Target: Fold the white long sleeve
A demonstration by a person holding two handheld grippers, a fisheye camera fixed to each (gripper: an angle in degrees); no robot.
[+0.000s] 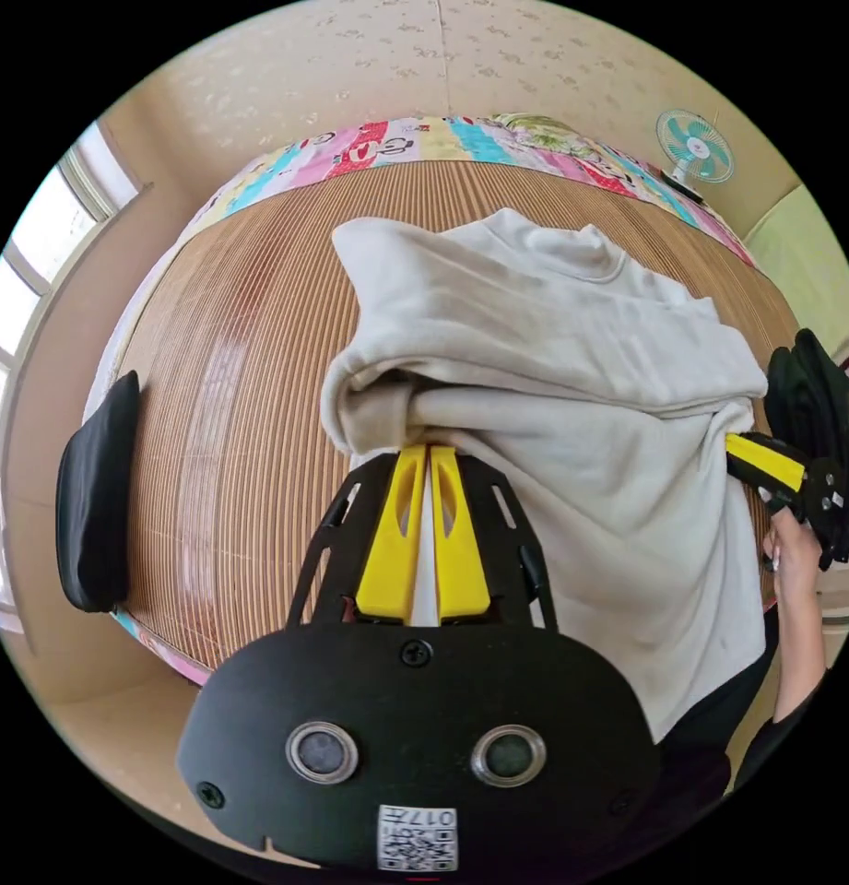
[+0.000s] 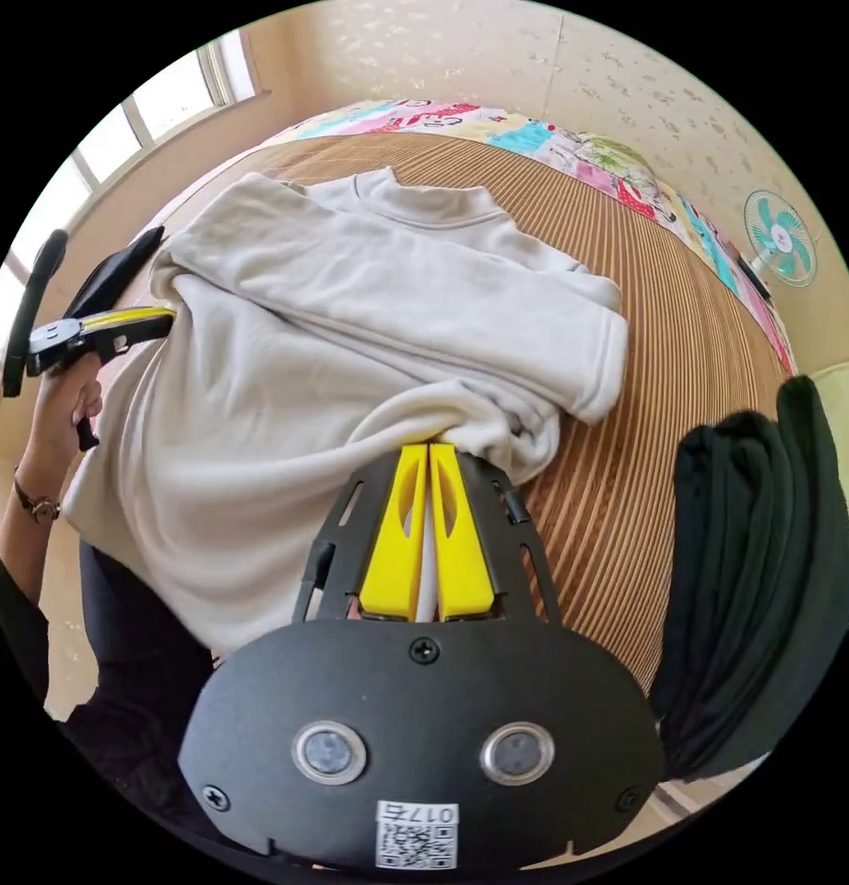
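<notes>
Nearest first: the left tongs (image 1: 428, 452) have their yellow jaws drawn almost together, a strip of pale cloth pinched between them; the right tongs (image 2: 428, 449) are in the same state, closed on a bunched fold of the same cloth. The white long sleeve (image 1: 553, 369) lies on a bed covered by a bamboo mat (image 1: 249, 369), its hem edge hanging off the near side toward the person, its collar pointing to the far wall. One sleeve is already laid across the chest; a second thick fold sits beneath it. Judgement: the step in hand is carrying the lower part up over the body. To do it well, both tongs should rise level and travel together toward the collar, keeping the cloth taut between them so the fold line runs straight, then lower before letting go. Risk: the bunched grip on the right side may leave a crease. Count: two tongs, one white garment, one hand (image 1: 795, 553) visible on the right tongs' handle. Dark folded clothes (image 2: 765, 572) lie beside the right tongs, number unclear. Farther off: one patterned bedcover (image 1: 396, 143), one fan (image 1: 696, 146) at the wall.
</notes>
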